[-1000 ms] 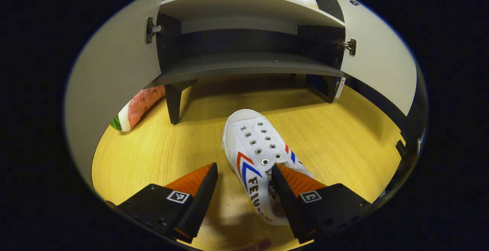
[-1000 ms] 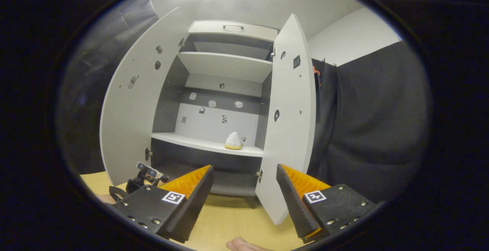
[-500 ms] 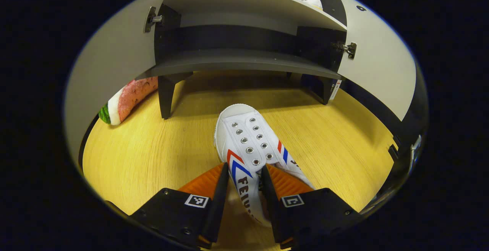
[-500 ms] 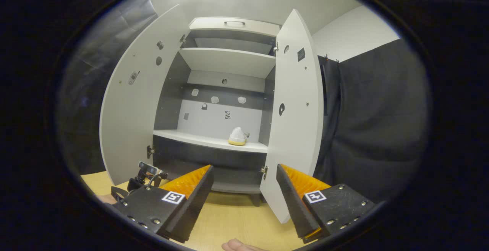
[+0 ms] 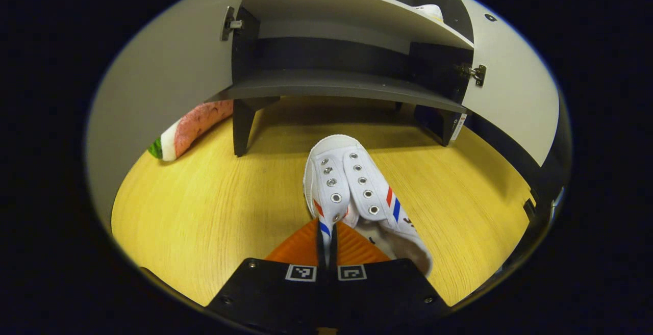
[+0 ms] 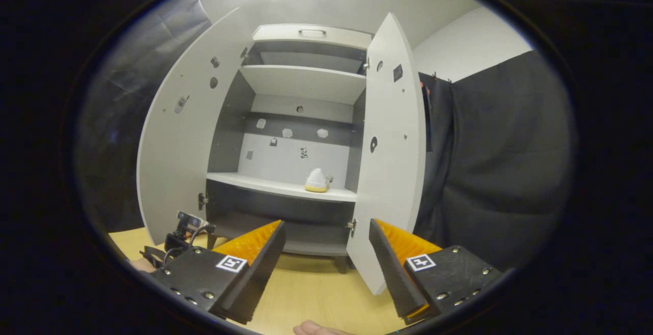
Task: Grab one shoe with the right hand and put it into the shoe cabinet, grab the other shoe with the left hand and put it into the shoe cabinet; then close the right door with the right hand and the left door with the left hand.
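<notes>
My left gripper (image 5: 326, 238) has its jaws pinching the white shoe's (image 5: 357, 192) side at lower centre; my right gripper (image 6: 326, 253) jaws stand spread before the open shoe cabinet (image 6: 301, 116).

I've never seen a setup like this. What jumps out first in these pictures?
A white shoe with red and blue stripes lies on the yellow wooden floor, its side pinched by the left tool. Ahead stands a tall cabinet with both doors open; the other shoe sits on its shelf. A watermelon-slice cushion peeks from behind the left door.
</notes>
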Tool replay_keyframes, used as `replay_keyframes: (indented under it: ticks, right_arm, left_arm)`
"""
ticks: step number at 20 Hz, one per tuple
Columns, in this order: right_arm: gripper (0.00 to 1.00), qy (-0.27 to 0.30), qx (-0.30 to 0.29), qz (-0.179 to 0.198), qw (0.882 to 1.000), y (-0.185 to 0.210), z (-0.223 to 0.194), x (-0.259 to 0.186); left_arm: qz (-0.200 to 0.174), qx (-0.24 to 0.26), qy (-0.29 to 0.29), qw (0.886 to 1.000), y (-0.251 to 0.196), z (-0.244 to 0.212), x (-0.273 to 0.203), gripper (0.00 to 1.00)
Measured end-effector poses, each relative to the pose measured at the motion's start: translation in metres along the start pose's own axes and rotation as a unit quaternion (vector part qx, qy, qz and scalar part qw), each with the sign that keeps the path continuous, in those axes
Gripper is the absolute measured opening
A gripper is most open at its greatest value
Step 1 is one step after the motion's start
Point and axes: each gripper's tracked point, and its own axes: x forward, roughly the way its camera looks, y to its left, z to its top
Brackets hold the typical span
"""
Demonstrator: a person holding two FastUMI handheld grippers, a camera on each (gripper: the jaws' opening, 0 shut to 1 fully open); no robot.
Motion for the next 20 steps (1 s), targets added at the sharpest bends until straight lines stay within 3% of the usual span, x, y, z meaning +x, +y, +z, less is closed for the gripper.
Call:
replay_keyframes:
  ticks: [6,14,20]
  right_arm:
    - [0.97,0.006,0.003,-0.022,1.0,-0.021,-0.002,-0.012]
    - [0.99,-0.01,-0.001,-0.033,0.999,-0.036,0.004,-0.03]
    - [0.97,-0.023,0.009,-0.027,0.999,-0.038,0.003,-0.041]
  left_arm:
    - [-0.001,0.012,-0.062,0.998,-0.015,0.041,-0.054,0.01]
    - [-0.002,0.023,-0.169,0.985,-0.044,0.14,-0.138,0.0]
    - [0.015,0.028,-0.213,0.977,-0.048,0.23,-0.159,0.0]
